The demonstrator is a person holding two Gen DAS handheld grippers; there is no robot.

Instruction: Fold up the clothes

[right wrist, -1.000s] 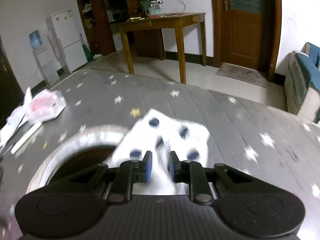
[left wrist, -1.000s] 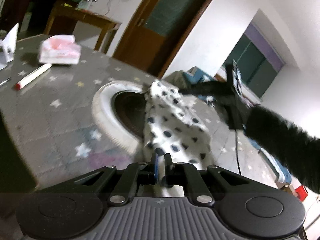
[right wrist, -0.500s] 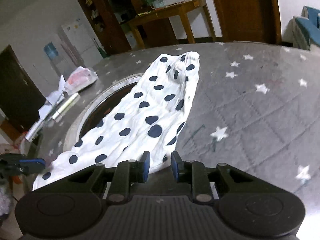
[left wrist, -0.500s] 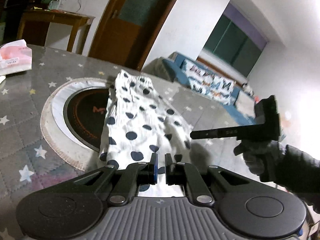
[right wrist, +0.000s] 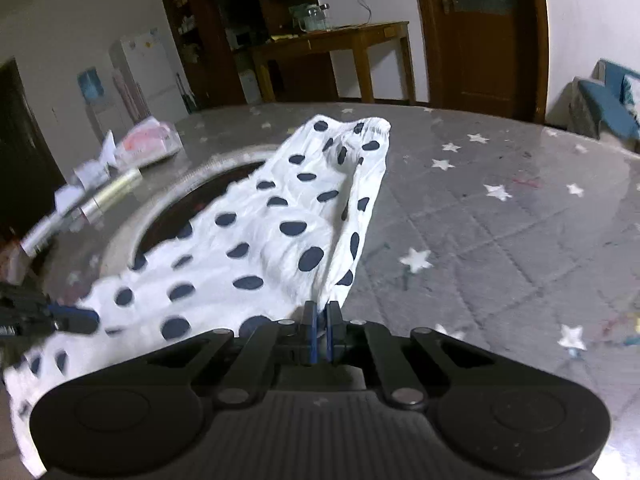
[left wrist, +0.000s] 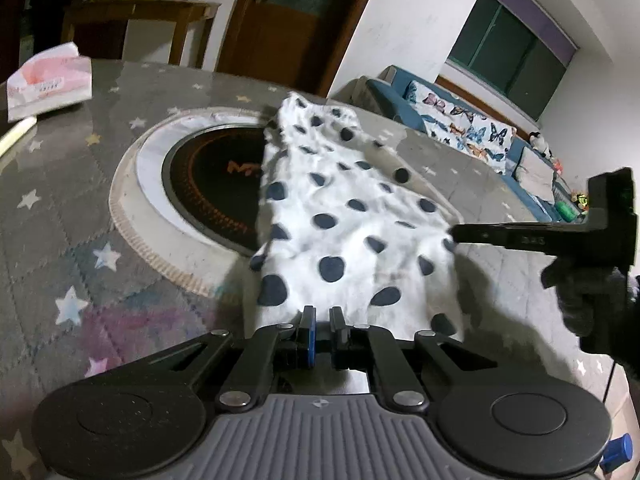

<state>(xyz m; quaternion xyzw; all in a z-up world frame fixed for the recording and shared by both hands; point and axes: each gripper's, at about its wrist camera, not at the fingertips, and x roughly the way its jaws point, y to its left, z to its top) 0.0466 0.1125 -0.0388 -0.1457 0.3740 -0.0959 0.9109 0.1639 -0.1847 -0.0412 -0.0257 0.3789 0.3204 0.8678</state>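
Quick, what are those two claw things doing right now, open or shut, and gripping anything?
Left gripper: shut on the near edge of the polka-dot garment.
Right gripper: jaws have just closed, shut on the garment's near corner.

Wrist cams, close, facing (blurrily) same garment [left wrist: 344, 220]

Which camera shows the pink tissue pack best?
The left wrist view shows it best: the pink tissue pack sits sharp and close on the grey star tablecloth, with its pink print clear. In the right wrist view, the same pack is farther off, smaller and a bit blurred.
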